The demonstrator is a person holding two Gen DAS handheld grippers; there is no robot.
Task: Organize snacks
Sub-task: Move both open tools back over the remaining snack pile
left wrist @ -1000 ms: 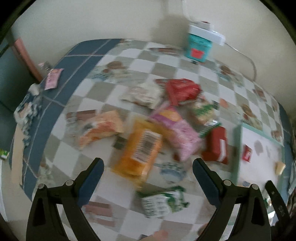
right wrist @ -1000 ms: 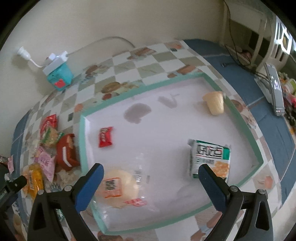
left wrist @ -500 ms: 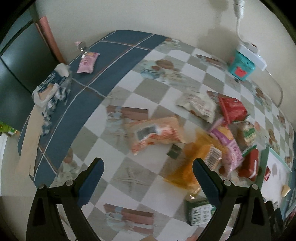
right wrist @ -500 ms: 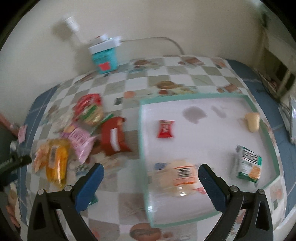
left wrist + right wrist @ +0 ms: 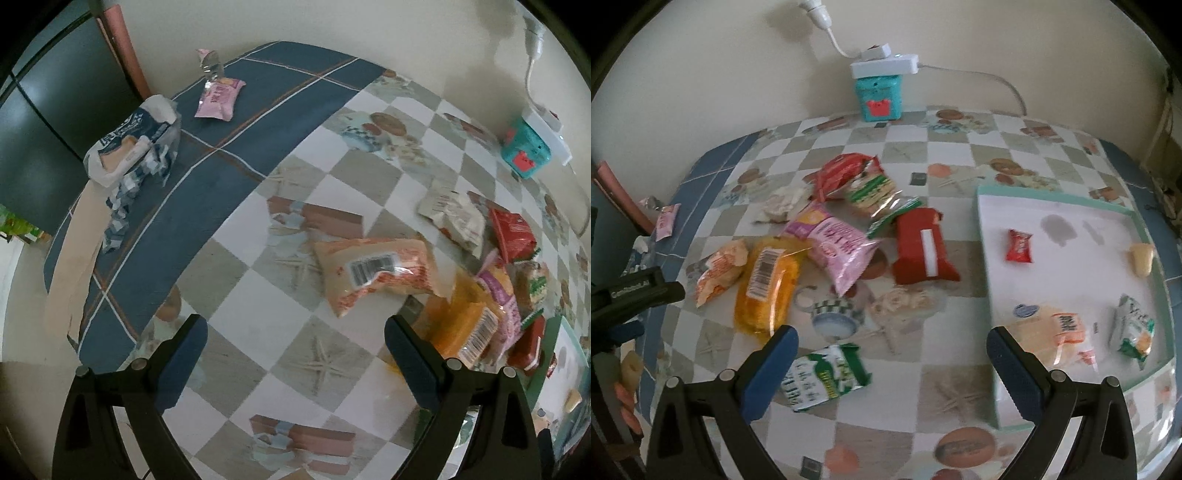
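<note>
A heap of snack packets lies on the checked tablecloth: an orange-pink packet [image 5: 373, 271], a yellow bag [image 5: 768, 284], a pink bag [image 5: 836, 242], a dark red packet [image 5: 921, 247], a red bag [image 5: 842, 171] and a green-and-white packet [image 5: 822, 376]. The green-rimmed white tray [image 5: 1071, 280] at the right holds a small red sweet [image 5: 1019, 245], a pale bun packet [image 5: 1047, 332] and a green-white pack [image 5: 1134, 328]. My left gripper [image 5: 295, 363] hangs open over bare cloth, left of the heap. My right gripper [image 5: 890, 369] is open above the green-and-white packet.
A teal box [image 5: 879, 96] with a white power strip on top stands by the wall. On the blue border of the cloth lie a small pink packet [image 5: 219, 98] and a crumpled blue-white bag [image 5: 129, 142]. The table edge runs along the left.
Both views have swung left. The left gripper moved from over the heap to the bare cloth beside it. The right gripper moved off the tray toward the heap. Both stayed open.
</note>
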